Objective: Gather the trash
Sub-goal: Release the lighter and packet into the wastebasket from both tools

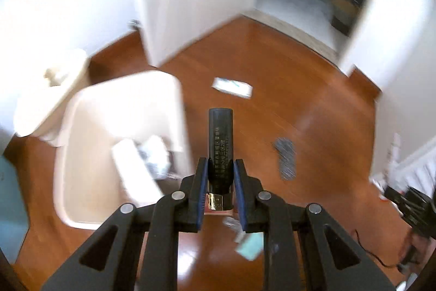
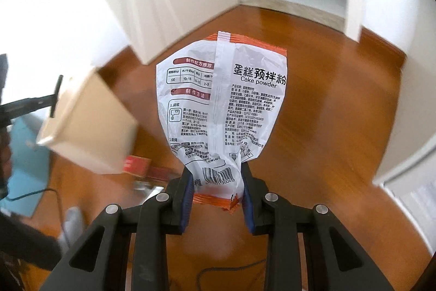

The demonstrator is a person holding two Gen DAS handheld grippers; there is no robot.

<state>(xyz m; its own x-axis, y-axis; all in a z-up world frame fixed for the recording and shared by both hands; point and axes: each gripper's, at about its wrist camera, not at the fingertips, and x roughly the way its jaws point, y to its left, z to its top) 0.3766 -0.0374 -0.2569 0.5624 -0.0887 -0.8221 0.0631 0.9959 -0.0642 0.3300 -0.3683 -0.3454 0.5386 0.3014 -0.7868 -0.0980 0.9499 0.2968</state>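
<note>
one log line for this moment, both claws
left claw: shut on black tube | right claw: shut on cake powder bag | bin: holds trash | floor: wrappers left

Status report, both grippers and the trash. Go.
Left gripper shut on black tube. Right gripper shut on cake powder bag. Bin open beside left. Wrappers on floor, path clear.

A glossy orange-brown wooden floor (image 1: 286,100) is filling both views. A cream plastic trash bin (image 1: 120,132) is standing on it to the left, near a white wall. A flat white and teal packet (image 1: 232,87) is lying further out on the bare boards. A grey patterned scrap (image 1: 285,158) is lying to the right. A small teal piece (image 1: 249,247) is sitting nearer the camera. A red flat box (image 2: 136,165) is lying beside the bin. A thin black cable (image 2: 231,270) is trailing across the boards.
</note>
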